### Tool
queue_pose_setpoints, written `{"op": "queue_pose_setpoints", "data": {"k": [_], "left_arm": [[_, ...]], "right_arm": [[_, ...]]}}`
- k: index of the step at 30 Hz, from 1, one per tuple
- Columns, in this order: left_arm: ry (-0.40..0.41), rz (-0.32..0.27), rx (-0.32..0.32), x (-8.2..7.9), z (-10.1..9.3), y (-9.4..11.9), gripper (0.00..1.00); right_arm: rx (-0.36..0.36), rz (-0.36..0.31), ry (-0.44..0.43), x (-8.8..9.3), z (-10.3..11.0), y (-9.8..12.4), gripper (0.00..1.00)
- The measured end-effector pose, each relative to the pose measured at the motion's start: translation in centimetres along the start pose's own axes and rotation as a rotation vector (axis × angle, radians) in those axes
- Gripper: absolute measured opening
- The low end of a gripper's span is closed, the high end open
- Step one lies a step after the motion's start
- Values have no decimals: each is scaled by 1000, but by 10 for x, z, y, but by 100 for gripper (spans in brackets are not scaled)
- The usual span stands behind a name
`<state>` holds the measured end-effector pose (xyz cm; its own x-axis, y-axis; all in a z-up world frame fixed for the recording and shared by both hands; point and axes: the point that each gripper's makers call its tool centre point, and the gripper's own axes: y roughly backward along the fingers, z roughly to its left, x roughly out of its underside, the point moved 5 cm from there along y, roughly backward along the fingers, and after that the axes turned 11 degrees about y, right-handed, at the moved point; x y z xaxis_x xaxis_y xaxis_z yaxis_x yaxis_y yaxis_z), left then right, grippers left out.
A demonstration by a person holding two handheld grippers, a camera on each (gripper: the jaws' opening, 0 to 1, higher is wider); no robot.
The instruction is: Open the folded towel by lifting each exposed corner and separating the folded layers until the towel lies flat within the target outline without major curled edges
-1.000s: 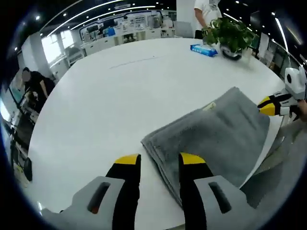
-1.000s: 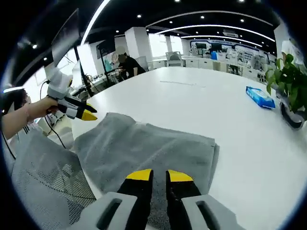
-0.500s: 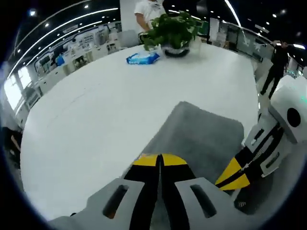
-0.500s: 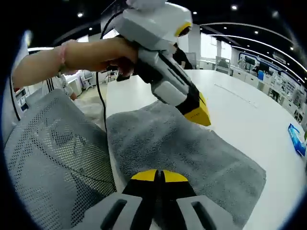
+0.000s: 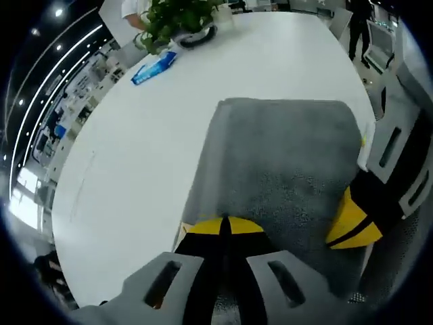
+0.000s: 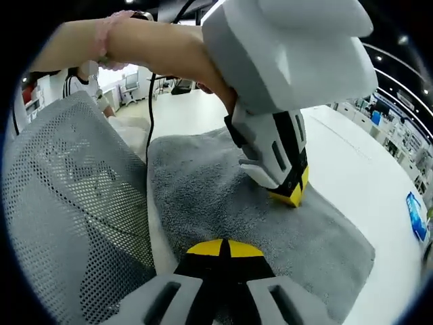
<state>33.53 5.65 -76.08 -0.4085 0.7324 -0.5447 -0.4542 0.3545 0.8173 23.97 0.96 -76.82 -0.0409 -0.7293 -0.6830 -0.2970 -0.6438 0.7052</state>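
Observation:
The folded grey towel (image 5: 284, 156) lies on the white table (image 5: 135, 149), near its edge. My left gripper (image 5: 224, 227) is shut, its yellow-tipped jaws pinching the towel's near edge beside a small tan tag (image 5: 181, 233). The right gripper (image 5: 352, 220) enters that view from the right, with its tip on the towel's side. In the right gripper view the towel (image 6: 223, 183) spreads ahead, and my right gripper (image 6: 224, 248) is shut on its near edge. Held by a hand (image 6: 169, 51), the left gripper (image 6: 292, 193) comes down from above with its tip on the towel's top layer.
A grey mesh chair back (image 6: 67, 203) stands close on the left, off the table edge. A potted plant (image 5: 177, 19) and a blue packet (image 5: 154, 66) sit at the far side of the table; the packet (image 6: 416, 213) is also far right. People stand in the background.
Both grippers have moved closer together over the towel. The left gripper, open a second ago, closed on the towel's edge. The right gripper has stayed shut.

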Motion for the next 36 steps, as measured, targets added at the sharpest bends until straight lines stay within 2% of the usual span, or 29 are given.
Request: {"op": "queue_pose_setpoints", "data": {"k": [4, 9, 19, 27, 36], "left_arm": [[-7, 5, -23, 4, 4, 2, 0], [49, -2, -21, 10, 11, 6, 0], [79, 0, -35, 23, 11, 15, 0], [108, -15, -44, 30, 8, 20, 0], [187, -62, -60, 39, 4, 26, 0]], "right_arm": [[20, 24, -4, 4, -5, 4, 0], [48, 50, -19, 10, -12, 8, 0], [114, 108, -64, 24, -28, 18, 0], [133, 114, -95, 29, -33, 22, 0], [153, 120, -110, 35, -39, 25, 0]]}}
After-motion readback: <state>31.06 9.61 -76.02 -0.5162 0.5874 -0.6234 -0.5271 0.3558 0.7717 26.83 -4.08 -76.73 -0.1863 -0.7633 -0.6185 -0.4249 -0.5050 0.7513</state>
